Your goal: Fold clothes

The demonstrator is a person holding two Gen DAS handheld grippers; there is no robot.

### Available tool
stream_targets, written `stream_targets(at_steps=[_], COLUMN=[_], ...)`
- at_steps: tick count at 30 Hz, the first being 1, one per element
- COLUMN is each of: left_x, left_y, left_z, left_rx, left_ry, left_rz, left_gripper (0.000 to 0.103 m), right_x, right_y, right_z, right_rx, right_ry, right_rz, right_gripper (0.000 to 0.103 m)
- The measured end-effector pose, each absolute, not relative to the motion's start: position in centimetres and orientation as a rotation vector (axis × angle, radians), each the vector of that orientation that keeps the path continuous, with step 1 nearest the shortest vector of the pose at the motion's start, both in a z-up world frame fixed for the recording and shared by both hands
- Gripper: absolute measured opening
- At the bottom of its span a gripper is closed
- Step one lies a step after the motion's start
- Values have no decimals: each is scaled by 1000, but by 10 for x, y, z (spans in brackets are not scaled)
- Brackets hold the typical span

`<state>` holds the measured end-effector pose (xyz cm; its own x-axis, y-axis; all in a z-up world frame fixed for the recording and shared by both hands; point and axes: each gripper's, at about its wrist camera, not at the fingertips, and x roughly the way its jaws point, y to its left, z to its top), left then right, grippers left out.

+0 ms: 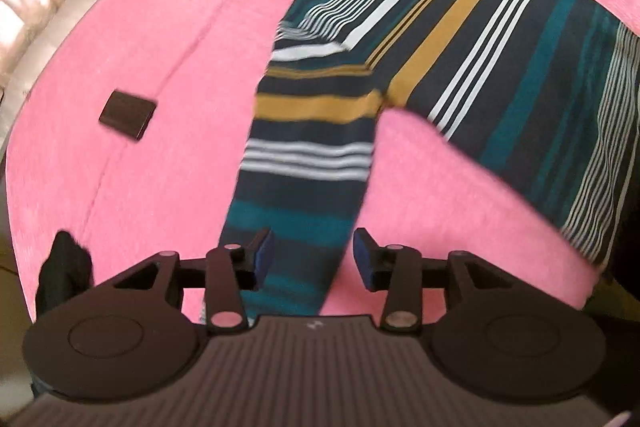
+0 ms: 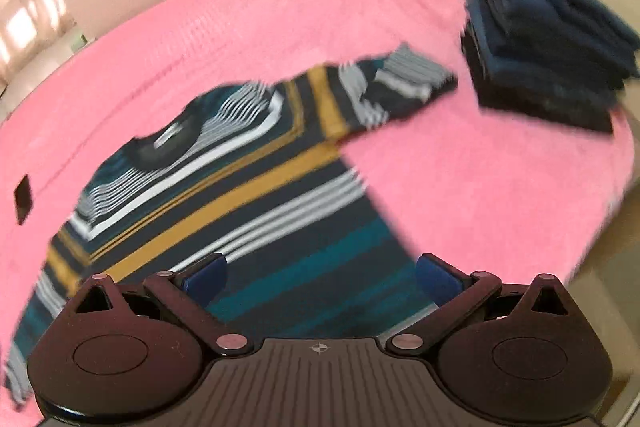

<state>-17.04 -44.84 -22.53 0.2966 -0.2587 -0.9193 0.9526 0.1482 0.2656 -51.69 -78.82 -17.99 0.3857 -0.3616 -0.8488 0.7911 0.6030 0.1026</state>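
Observation:
A striped sweater in navy, teal, mustard and white lies spread flat on a pink bed cover, collar toward the far side. In the left wrist view one long sleeve runs down toward my left gripper, which hangs open just above the sleeve's cuff end with nothing between its blue pads. In the right wrist view the sweater fills the lower left, and my right gripper is open above its lower body near the hem. The far sleeve reaches toward the back right.
A stack of folded dark blue clothes sits at the bed's back right corner. A small dark flat box lies on the cover left of the sweater. A black cloth item sits at the bed's near left edge. Walls border the bed.

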Motion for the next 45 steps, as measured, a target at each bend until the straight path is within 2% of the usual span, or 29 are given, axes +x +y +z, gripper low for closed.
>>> stream_targets(at_steps=[1, 2, 3, 4, 5, 11, 16, 17, 18, 19, 20, 21, 24, 25, 26, 27, 29, 31, 41, 42, 43, 45], left_x=[-180, -191, -203, -216, -229, -316, -355, -356, -356, -355, -354, -354, -356, -356, -356, -356, -358, -363, -364, -361, -358, -351], left_y=[-462, -475, -488, -502, -515, -599, -650, -658, -665, -672, -678, -684, -706, -713, -719, -724, -732, -735, -693, -684, -675, -655], left_z=[-226, -227, -227, -226, -226, -226, -231, -232, -233, -233, -233, -232, -221, -217, -212, -209, -205, -202, -180, -177, -175, -170], left_rx=[1061, 1072, 1081, 1090, 1096, 1126, 1206, 1207, 1208, 1208, 1209, 1212, 1213, 1204, 1190, 1176, 1161, 1155, 1040, 1009, 976, 906], left_ry=[853, 858, 867, 882, 899, 1039, 1027, 1031, 1034, 1035, 1034, 1028, 974, 956, 943, 934, 917, 902, 907, 915, 923, 944], left_rz=[-1023, -1003, -977, -948, -921, -906, -950, -948, -944, -945, -949, -954, -986, -998, -1010, -1022, -1041, -1048, -960, -943, -928, -903], left_gripper=[38, 38, 38, 38, 38, 42, 46, 46, 46, 46, 46, 46, 46, 46, 46, 46, 46, 46, 46, 47, 49, 55], right_x=[-513, -509, -503, -495, -485, -431, -411, -414, -418, -424, -430, -439, -480, -495, -507, -517, -535, -544, -555, -556, -559, -563], right_y=[-809, -834, -860, -888, -917, -1028, -1058, -1062, -1067, -1072, -1077, -1082, -1108, -1119, -1123, -1121, -1113, -1093, -981, -972, -963, -944], right_z=[-183, -188, -194, -203, -214, -288, -358, -362, -362, -357, -349, -336, -284, -269, -257, -248, -231, -224, -210, -207, -203, -194], right_rx=[512, 465, 418, 376, 347, 225, 138, 147, 151, 147, 126, 74, -60, -76, -81, -77, -78, -77, 175, 210, 242, 307], right_ry=[905, 914, 923, 935, 946, 1039, 1125, 1111, 1099, 1093, 1081, 1055, 910, 884, 870, 849, 817, 803, 827, 825, 825, 821], right_rz=[-753, -716, -676, -632, -595, -427, -322, -316, -319, -340, -382, -462, -769, -860, -903, -887, -860, -846, -710, -692, -679, -652], right_gripper=[102, 95, 85, 65, 63, 63, 63, 54, 36, 10, 4, 4, 6, 32, 51, 58, 84, 92, 93, 95, 102, 103])
